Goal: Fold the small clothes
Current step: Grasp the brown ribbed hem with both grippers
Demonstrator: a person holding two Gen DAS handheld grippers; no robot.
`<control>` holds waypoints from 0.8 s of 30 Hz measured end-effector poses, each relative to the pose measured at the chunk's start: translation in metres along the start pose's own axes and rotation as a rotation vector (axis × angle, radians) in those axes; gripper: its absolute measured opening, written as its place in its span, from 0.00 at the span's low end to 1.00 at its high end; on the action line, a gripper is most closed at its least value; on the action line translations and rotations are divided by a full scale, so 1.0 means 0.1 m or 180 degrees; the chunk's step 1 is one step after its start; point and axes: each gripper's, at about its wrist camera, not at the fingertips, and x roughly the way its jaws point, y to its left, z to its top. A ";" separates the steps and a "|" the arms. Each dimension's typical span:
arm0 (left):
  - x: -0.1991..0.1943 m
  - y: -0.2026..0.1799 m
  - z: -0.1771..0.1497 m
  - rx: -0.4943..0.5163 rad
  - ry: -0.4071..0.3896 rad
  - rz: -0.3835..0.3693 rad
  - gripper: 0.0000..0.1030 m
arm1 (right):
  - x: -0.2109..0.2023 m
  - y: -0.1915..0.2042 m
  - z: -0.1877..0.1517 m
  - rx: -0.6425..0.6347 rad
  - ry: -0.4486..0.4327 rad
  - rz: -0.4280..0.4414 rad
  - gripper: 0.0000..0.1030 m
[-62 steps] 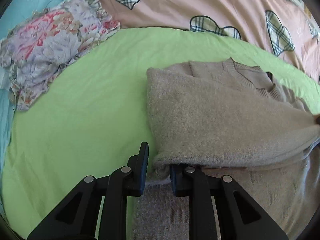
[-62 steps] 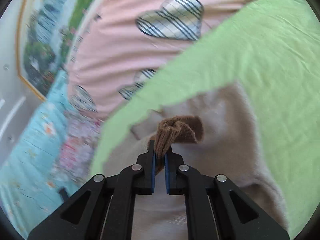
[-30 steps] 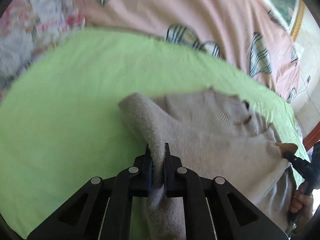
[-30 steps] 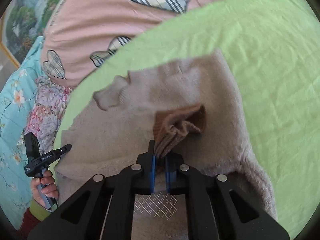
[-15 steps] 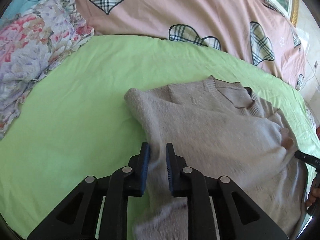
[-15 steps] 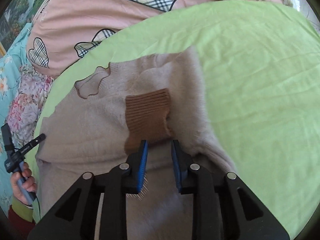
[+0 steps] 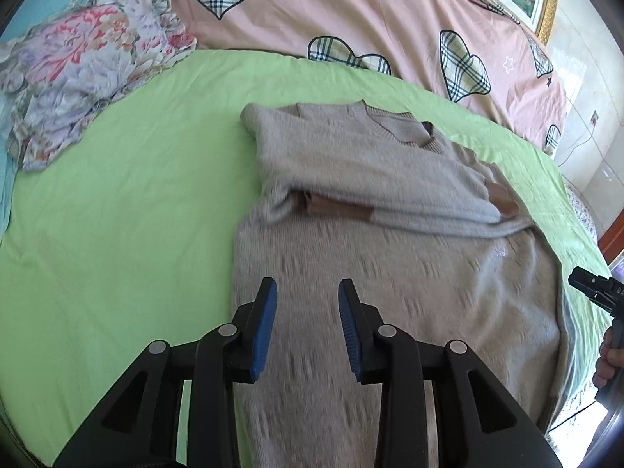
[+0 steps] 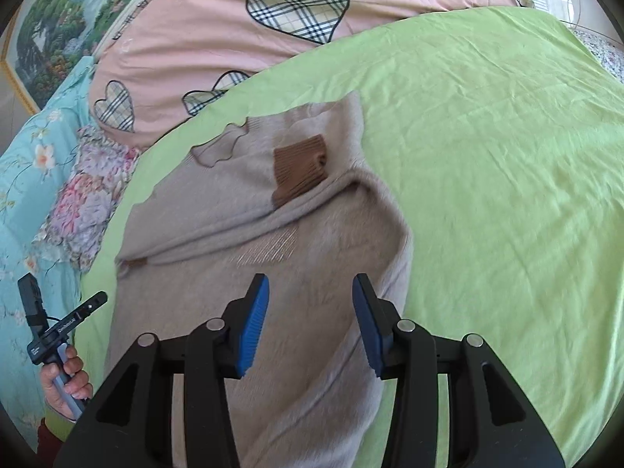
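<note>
A beige knit sweater (image 7: 390, 265) lies flat on the green sheet (image 7: 117, 214), neck away from me. Both sleeves are folded across its chest, their brown cuffs (image 7: 339, 210) showing. In the right wrist view the sweater (image 8: 273, 273) shows one brown cuff (image 8: 300, 169) on top. My left gripper (image 7: 307, 296) is open and empty above the sweater's lower left body. My right gripper (image 8: 310, 292) is open and empty above its lower right body.
A pink quilt with plaid hearts (image 7: 351, 11) lies beyond the sheet. A floral cloth (image 7: 78, 70) is bunched at the far left on a blue bedspread (image 8: 23, 179). The other hand-held gripper shows at each view's edge (image 7: 600, 292) (image 8: 58, 327).
Both grippers let go of the sleeves, opened wide and drew back toward the sweater's hem. The sleeves now rest folded across the chest.
</note>
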 end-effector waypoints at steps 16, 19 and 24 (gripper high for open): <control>0.38 0.20 0.19 -0.0192 0.0069 0.0368 0.37 | 0.49 0.19 0.18 0.0135 0.0035 0.0296 0.46; 0.47 0.26 0.34 -0.0283 0.0047 0.0387 0.37 | 0.69 0.21 0.38 0.0222 -0.0017 0.0327 0.46; 0.69 0.28 0.51 -0.0254 0.0136 0.0478 0.38 | 0.93 0.07 0.71 0.0408 -0.0195 0.0128 0.46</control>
